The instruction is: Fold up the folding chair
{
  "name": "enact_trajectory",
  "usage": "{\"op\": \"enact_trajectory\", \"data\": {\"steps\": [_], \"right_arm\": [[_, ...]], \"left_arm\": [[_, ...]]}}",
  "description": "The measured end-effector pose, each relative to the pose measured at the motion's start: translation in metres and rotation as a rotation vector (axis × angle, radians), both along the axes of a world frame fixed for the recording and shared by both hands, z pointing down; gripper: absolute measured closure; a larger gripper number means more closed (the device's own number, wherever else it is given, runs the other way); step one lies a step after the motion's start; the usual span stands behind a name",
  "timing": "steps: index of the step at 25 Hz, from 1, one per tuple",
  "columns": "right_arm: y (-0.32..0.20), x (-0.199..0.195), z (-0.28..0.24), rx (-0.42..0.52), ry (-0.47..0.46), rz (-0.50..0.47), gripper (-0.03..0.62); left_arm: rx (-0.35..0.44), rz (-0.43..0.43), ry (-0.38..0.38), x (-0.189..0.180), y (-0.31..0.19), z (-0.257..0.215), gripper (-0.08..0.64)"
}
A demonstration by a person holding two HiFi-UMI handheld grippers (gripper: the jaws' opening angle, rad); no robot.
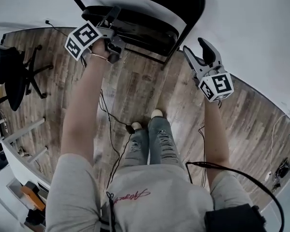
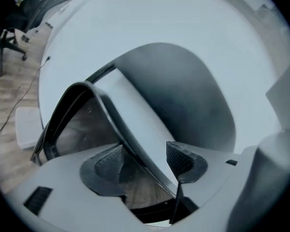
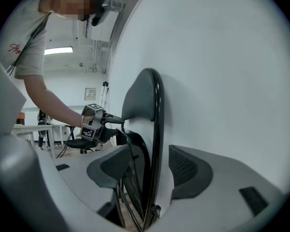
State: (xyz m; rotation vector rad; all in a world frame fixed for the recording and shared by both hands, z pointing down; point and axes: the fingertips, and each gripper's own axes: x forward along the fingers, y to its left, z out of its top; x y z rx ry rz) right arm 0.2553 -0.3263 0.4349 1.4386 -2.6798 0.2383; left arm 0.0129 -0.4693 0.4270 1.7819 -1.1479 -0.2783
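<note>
The left gripper [image 2: 145,159] has its jaws spread. A black frame tube of the folding chair [image 1: 135,27] slants between the pads [image 2: 108,161], nearer the right-hand pad but not clamped by either. The right gripper [image 3: 150,159] is spread wide too. The chair's upright side tube rises between its jaws with a clear gap to the right-hand pad, so nothing is gripped.

Each gripper is held in a bare hand, the left at the chair's left edge and the right at its right edge. In the right gripper view the chair is seen edge-on, its seat and backrest lying close together, and the left gripper shows just beyond it on the far side.

Close behind the chair stands a white wall [image 1: 261,23]; whether the chair touches it cannot be told. In front of the chair lies a wooden floor [image 1: 135,88], where the person's shoes [image 1: 156,113] stand near the chair's front. Black cables [image 1: 108,111] trail across the boards between the shoes and the chair.

Well apart to the chair's left is a black office chair [image 1: 12,74] on a star base. A flat white box [image 2: 26,127] lies on the floor just left of the chair's frame — a thin cable runs past it. Farther to the left of the chair, beyond the office chair, is a white shelf frame [image 1: 24,139].
</note>
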Motion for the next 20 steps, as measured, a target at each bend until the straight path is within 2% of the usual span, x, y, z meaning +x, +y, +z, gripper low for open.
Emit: {"op": "enact_trajectory", "data": {"steps": [3,4,5,9,11,13,16,20], "right_arm": [[0.021,-0.007,-0.042,0.164,0.009,0.037,0.350],[0.030,-0.012,-0.059,0.218,0.007,0.041,0.351],[0.038,-0.020,-0.075,0.265,0.010,0.037,0.351],[0.068,-0.057,-0.132,0.391,0.018,0.005,0.353],[0.085,-0.071,-0.159,0.437,0.007,0.009,0.384],[0.108,-0.082,-0.180,0.475,0.005,0.017,0.552],[0.144,-0.098,-0.201,0.484,0.008,0.039,0.551],[0.188,-0.123,-0.212,0.434,-0.020,0.050,0.551]], "left_arm": [[0.151,0.010,0.003,-0.009,0.029,-0.020,0.290],[0.191,-0.009,-0.008,-0.013,0.041,-0.026,0.362],[0.230,-0.029,-0.024,-0.016,0.054,-0.032,0.397],[0.409,-0.053,-0.116,-0.017,0.109,-0.079,0.479],[0.504,-0.040,-0.168,-0.009,0.140,-0.108,0.514],[0.581,-0.012,-0.228,0.001,0.176,-0.134,0.527],[0.679,0.067,-0.307,0.013,0.230,-0.161,0.541],[0.746,0.162,-0.375,0.010,0.289,-0.175,0.543]]}}
